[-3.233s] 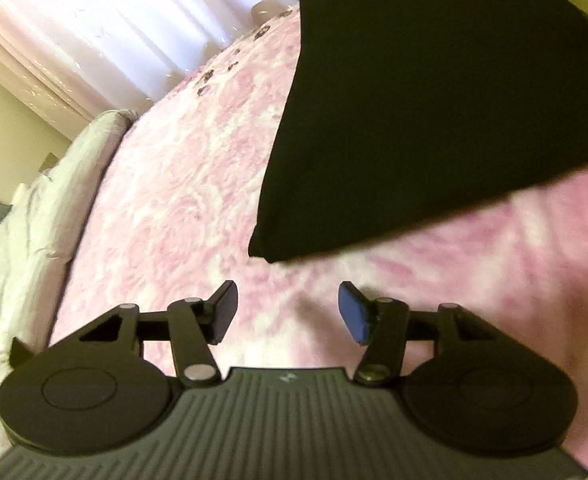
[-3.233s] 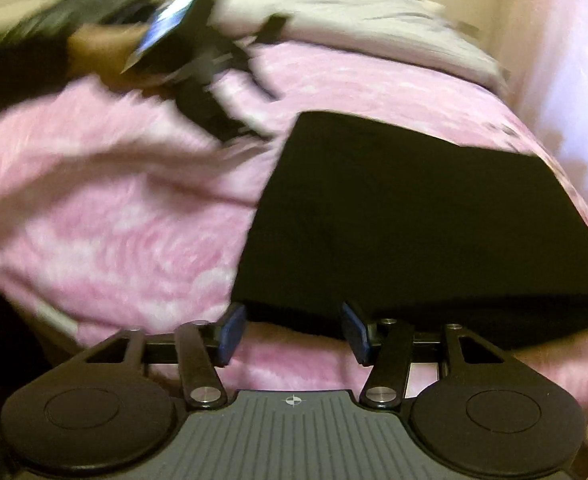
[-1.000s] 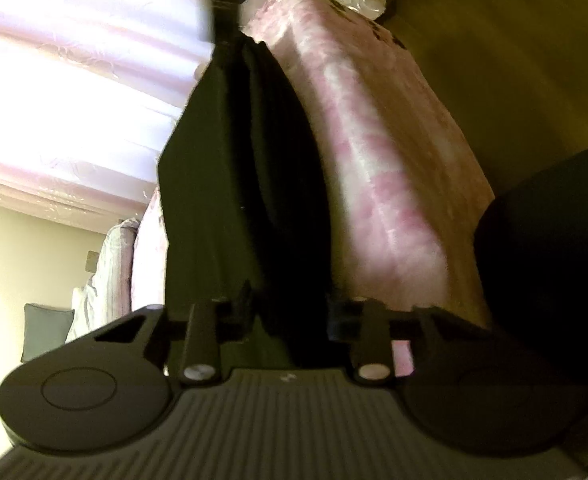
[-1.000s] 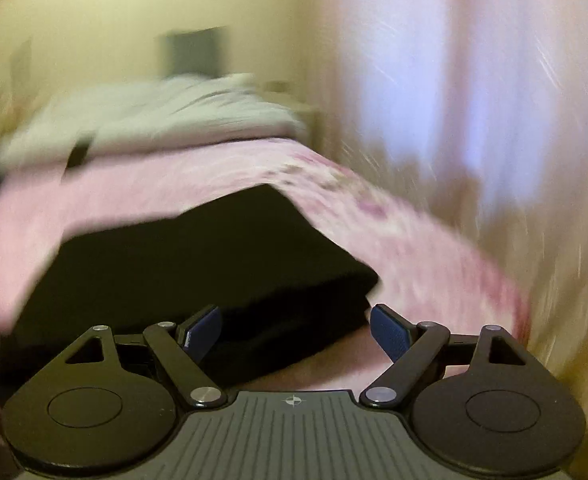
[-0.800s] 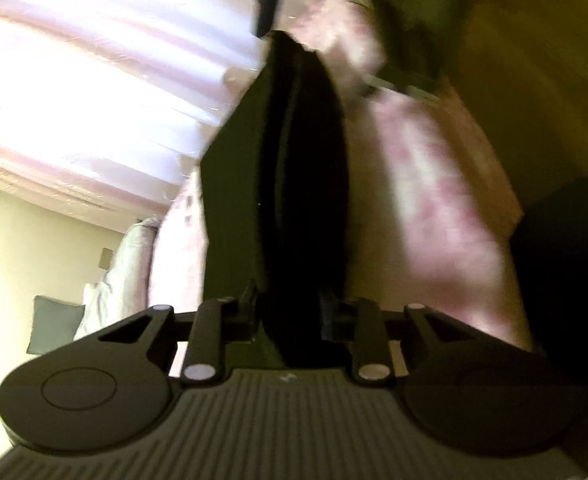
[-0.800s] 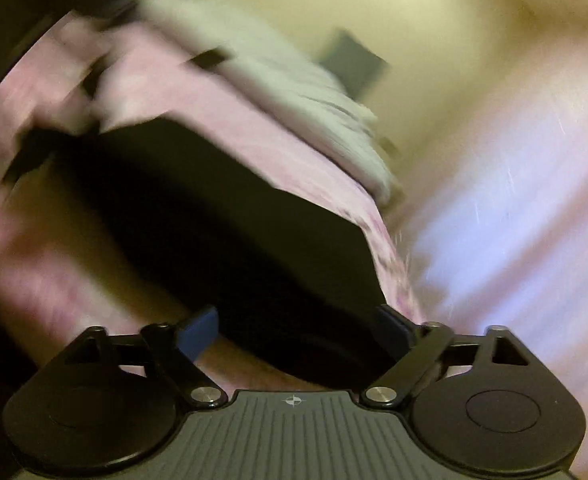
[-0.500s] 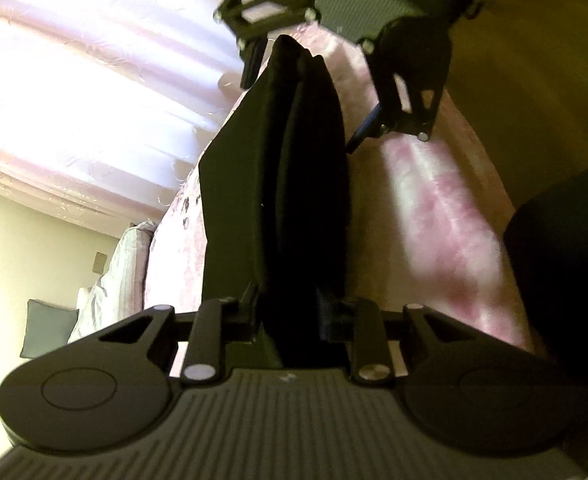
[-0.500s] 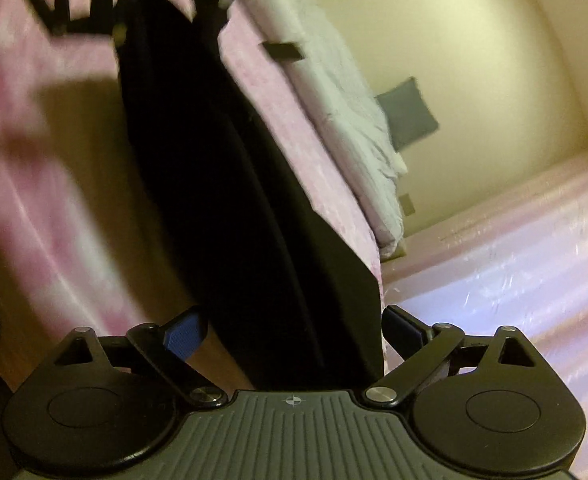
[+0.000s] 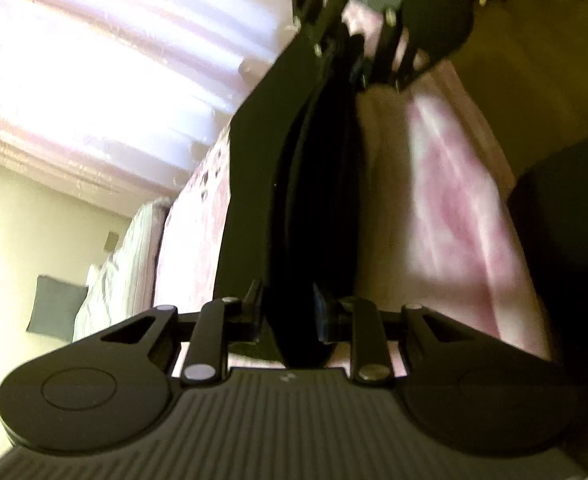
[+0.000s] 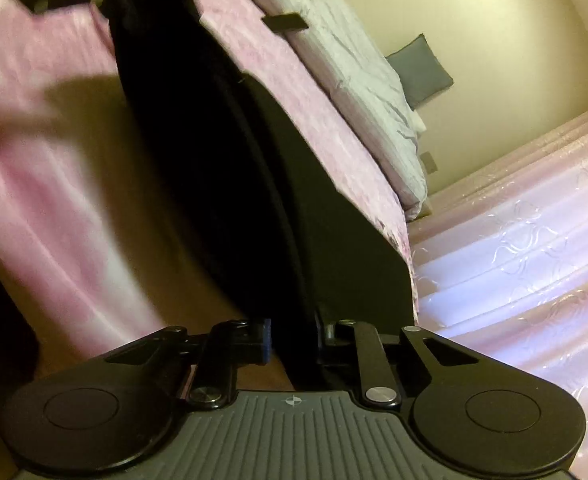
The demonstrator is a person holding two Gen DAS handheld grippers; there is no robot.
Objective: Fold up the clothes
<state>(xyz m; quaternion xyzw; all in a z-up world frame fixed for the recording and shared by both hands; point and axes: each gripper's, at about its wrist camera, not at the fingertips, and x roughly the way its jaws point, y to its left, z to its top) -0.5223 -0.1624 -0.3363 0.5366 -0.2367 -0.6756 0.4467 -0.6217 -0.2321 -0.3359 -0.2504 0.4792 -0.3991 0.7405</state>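
A folded black garment (image 9: 294, 200) lies on the pink bed cover (image 9: 445, 208) at the bed's edge. My left gripper (image 9: 288, 312) is shut on one end of its thick folded edge. My right gripper (image 10: 292, 336) is shut on the other end of the same edge (image 10: 254, 200). Each gripper shows at the far end of the garment in the other's view: the right one at the top of the left wrist view (image 9: 357, 64), the left one at the top left of the right wrist view (image 10: 106, 0). Both views are tilted sideways.
A white duvet (image 10: 345, 64) and a grey pillow (image 10: 417, 68) lie at the head of the bed. Pale curtains (image 9: 106, 60) hang along the far side. The brown floor (image 9: 533, 72) lies below the bed's edge. A dark shape (image 9: 565, 240) stands at the right.
My right gripper, open half a second ago, has closed on the garment's edge. My left gripper stays shut on it. Three seconds ago both were open, short of the garment.
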